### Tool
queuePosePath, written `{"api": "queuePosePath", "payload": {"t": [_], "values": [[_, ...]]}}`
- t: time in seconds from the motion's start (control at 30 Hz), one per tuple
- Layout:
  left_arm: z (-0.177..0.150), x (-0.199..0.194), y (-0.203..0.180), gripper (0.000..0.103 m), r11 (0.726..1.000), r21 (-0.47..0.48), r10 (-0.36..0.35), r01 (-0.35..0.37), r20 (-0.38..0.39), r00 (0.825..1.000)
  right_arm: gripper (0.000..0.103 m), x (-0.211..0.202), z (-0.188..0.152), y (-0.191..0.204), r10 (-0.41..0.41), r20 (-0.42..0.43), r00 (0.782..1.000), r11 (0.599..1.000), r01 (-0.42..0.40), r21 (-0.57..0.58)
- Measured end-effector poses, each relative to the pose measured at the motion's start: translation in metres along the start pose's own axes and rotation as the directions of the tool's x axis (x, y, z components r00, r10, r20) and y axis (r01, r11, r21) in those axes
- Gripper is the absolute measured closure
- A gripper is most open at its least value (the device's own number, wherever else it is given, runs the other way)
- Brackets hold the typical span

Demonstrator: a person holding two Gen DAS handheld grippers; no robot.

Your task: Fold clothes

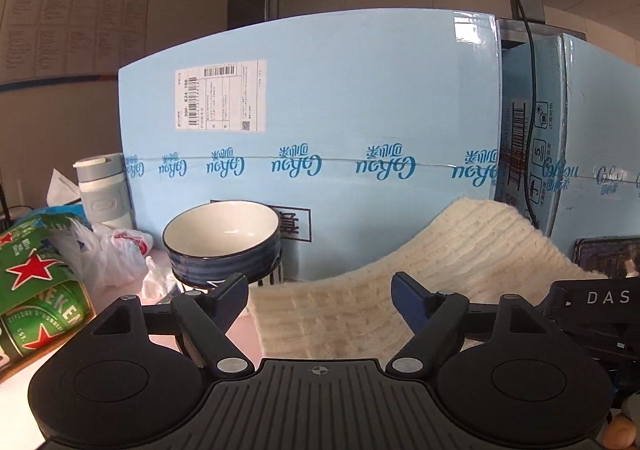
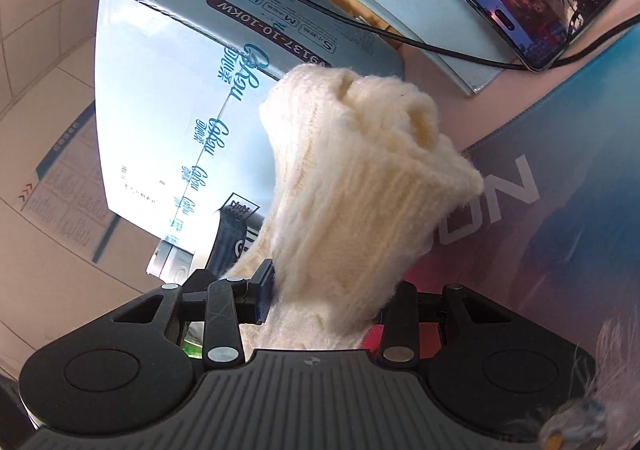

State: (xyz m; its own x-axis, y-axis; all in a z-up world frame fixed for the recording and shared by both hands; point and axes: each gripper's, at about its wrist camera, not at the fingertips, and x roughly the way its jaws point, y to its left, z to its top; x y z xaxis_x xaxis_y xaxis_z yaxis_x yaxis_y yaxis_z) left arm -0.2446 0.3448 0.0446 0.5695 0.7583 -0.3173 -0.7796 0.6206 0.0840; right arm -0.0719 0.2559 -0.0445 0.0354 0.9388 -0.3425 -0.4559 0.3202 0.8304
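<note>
In the left wrist view, the left tongs (image 1: 319, 296) stand wide open and hold nothing; the cream ribbed knitted garment (image 1: 420, 274) lies on the bench between and beyond the fingers, near a dark blue ceramic bowl (image 1: 224, 246). In the right wrist view, the right tongs (image 2: 320, 298) are closed on the bunched garment (image 2: 360, 185), lifted before a pale blue cardboard box (image 2: 168, 97).

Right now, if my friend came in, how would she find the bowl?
Look for the big light-blue cardboard box standing across the back of the table. Right in front of it, near its lower left, sits the bowl on a small stand. It is dark blue outside, white inside, unlike the pale bottle and green cans further left.
</note>
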Motion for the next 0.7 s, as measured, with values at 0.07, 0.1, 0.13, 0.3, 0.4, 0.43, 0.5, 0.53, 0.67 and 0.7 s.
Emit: {"api": "queuePosePath", "payload": {"t": [0.07, 0.1, 0.13, 0.3, 0.4, 0.43, 0.5, 0.53, 0.67, 0.7], "values": [[0.000, -0.012, -0.003, 0.018, 0.996, 0.059, -0.066, 0.065, 0.001, 0.998, 0.066, 0.000, -0.004, 0.002, -0.009, -0.014, 1.000, 1.000, 0.009, 0.020], [0.000, -0.017, -0.005, 0.015, 0.991, 0.089, -0.101, 0.100, 0.000, 0.995, 0.066, 0.000, -0.006, 0.003, -0.011, -0.023, 1.000, 0.999, 0.012, 0.030], [-0.002, -0.022, -0.008, 0.014, 0.983, 0.135, -0.127, 0.126, -0.005, 0.992, 0.066, 0.001, -0.008, 0.003, -0.013, -0.032, 0.999, 0.999, 0.014, 0.042], [-0.018, -0.036, -0.019, 0.005, 0.920, 0.295, -0.255, 0.256, -0.043, 0.966, 0.065, -0.003, -0.012, 0.003, 0.008, -0.029, 1.000, 0.996, -0.005, 0.091], [-0.022, -0.037, -0.022, 0.005, 0.898, 0.293, -0.324, 0.328, -0.063, 0.944, 0.062, -0.005, -0.010, 0.005, -0.002, -0.043, 0.999, 0.998, 0.004, 0.066], [-0.022, -0.035, -0.022, 0.004, 0.894, 0.284, -0.340, 0.346, -0.072, 0.938, 0.055, -0.008, -0.010, 0.004, -0.007, -0.045, 0.999, 0.998, 0.010, 0.062], [-0.026, -0.029, -0.028, 0.004, 0.890, 0.305, -0.322, 0.340, -0.110, 0.940, 0.038, -0.017, -0.009, 0.003, -0.005, -0.061, 0.998, 0.998, 0.009, 0.062], [-0.029, -0.026, -0.032, 0.004, 0.888, 0.322, -0.303, 0.329, -0.130, 0.944, 0.033, -0.024, -0.009, 0.002, -0.006, -0.054, 0.999, 0.998, 0.009, 0.062], [-0.036, -0.011, -0.041, 0.004, 0.890, 0.355, -0.228, 0.286, -0.197, 0.953, 0.017, -0.063, -0.013, 0.006, -0.102, 0.085, 0.991, 0.995, 0.102, 0.006], [-0.037, -0.009, -0.041, 0.004, 0.894, 0.355, -0.212, 0.274, -0.206, 0.955, 0.015, -0.071, -0.014, 0.007, -0.132, 0.146, 0.980, 0.990, 0.136, -0.021]]}}
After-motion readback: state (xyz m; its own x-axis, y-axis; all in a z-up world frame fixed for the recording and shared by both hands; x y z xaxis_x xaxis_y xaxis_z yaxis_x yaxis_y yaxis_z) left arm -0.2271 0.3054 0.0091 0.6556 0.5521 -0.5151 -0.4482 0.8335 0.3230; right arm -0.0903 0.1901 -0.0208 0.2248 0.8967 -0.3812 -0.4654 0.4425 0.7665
